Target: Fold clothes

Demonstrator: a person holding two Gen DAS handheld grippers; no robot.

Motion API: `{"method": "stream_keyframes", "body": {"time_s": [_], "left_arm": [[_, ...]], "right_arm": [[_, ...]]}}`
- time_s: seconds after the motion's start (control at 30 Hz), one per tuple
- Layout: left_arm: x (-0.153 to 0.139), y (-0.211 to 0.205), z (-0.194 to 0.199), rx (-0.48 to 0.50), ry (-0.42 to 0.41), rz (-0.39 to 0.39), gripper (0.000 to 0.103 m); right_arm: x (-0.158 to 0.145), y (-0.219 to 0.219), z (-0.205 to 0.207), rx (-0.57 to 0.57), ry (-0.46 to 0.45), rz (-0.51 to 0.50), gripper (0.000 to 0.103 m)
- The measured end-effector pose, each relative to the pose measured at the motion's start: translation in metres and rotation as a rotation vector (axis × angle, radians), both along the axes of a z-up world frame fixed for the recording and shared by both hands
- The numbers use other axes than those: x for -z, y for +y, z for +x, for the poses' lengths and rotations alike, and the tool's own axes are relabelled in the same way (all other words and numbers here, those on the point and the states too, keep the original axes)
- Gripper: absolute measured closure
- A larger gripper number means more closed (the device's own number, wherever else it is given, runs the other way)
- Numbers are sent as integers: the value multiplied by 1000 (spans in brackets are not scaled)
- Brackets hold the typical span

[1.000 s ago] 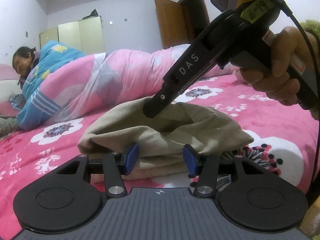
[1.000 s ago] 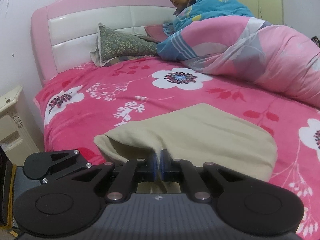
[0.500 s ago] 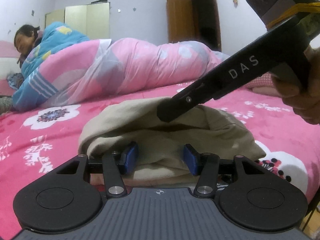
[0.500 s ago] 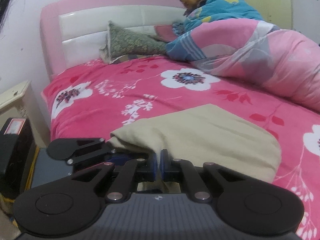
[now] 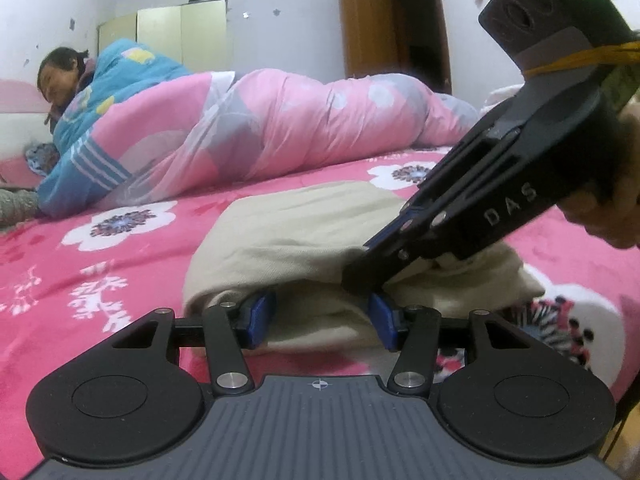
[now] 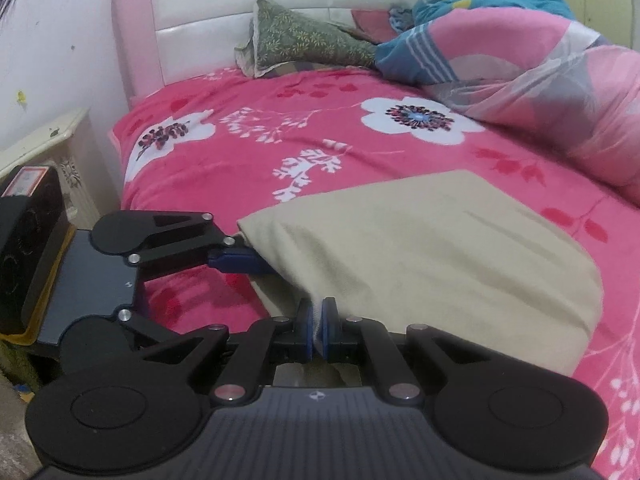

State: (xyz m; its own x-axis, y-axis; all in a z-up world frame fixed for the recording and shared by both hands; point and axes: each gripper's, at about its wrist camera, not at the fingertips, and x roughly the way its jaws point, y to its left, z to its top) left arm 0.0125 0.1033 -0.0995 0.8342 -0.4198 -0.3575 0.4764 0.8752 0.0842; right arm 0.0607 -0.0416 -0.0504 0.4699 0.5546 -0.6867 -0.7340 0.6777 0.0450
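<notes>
right gripper: blue pads clamped on a pinch of the beige garment's near edge — cloth runs up from the jaws in a taut ridge. In the left wrist view the same tool comes in from the upper right, tips down on the top fold.
right hand: only knuckles visible at the frame's right edge, wrapped round the tool's handle.
left gripper: jaws about halfway apart, blue pads either side of the garment's folded lower layers. Cloth sits between the pads; cannot tell whether they press it, looks loose.
left gripper, other view: enters from the left, one blue pad tucked under the garment's left corner, the other pad hidden by the right tool's body.
garment: beige, folded over into a soft rounded bundle, lying on the pink floral bedspread near the bed's front edge — top layer lifted slightly where the right tool pinches it.
bed: pink headboard with white padded panels, green patterned pillow against it.
background: a person lying under a pink and blue quilt on the far side, well apart from the garment. Cream wardrobe and brown door behind.
bedside: cream nightstand at left.
</notes>
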Motion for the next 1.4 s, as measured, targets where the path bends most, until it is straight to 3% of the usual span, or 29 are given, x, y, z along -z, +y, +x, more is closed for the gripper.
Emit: {"method": "stream_keyframes", "body": {"time_s": [0.2,0.33,0.4,0.47,0.57,0.63,0.73,0.83,0.93,1.03,1.13,1.17,1.23,1.33,1.4], "left_arm": [[3,28,0,-48,81,-129,51],[-5,33,-13,-74,86,-126,50],[-11,36,-21,-99,66,-116,48],[-19,43,-27,-135,49,-133,48],[-30,49,-25,-184,30,-173,47],[-35,47,-19,-204,14,-181,47],[-33,28,-6,-182,-22,-150,47],[-16,10,9,-196,-7,-50,47],[-8,9,11,-202,-14,-4,47],[-8,12,9,-205,-7,-10,47],[-7,11,8,-214,-8,-11,46],[-6,11,8,-215,-9,-10,46],[-6,11,8,-217,-9,-8,46],[-5,11,10,-216,0,-7,45],[-3,13,9,-208,10,-9,44]], "right_arm": [[17,-5,0,3,3,13,96],[29,3,-27,-23,-166,-44,94],[34,9,-43,-44,-258,-81,75],[42,17,-65,-63,-362,-133,64],[60,29,-93,-54,-525,-219,60],[68,32,-101,-9,-571,-214,60],[71,29,-108,35,-590,-170,60],[67,21,-117,64,-579,-119,60],[50,0,-130,89,-521,-12,62],[24,-32,-128,182,-464,142,62],[12,-48,-109,261,-416,229,71],[10,-51,-102,283,-403,247,87],[18,-47,-91,287,-384,224,91],[40,-42,-80,240,-282,195,95],[52,-41,-89,211,-291,134,96]]}}
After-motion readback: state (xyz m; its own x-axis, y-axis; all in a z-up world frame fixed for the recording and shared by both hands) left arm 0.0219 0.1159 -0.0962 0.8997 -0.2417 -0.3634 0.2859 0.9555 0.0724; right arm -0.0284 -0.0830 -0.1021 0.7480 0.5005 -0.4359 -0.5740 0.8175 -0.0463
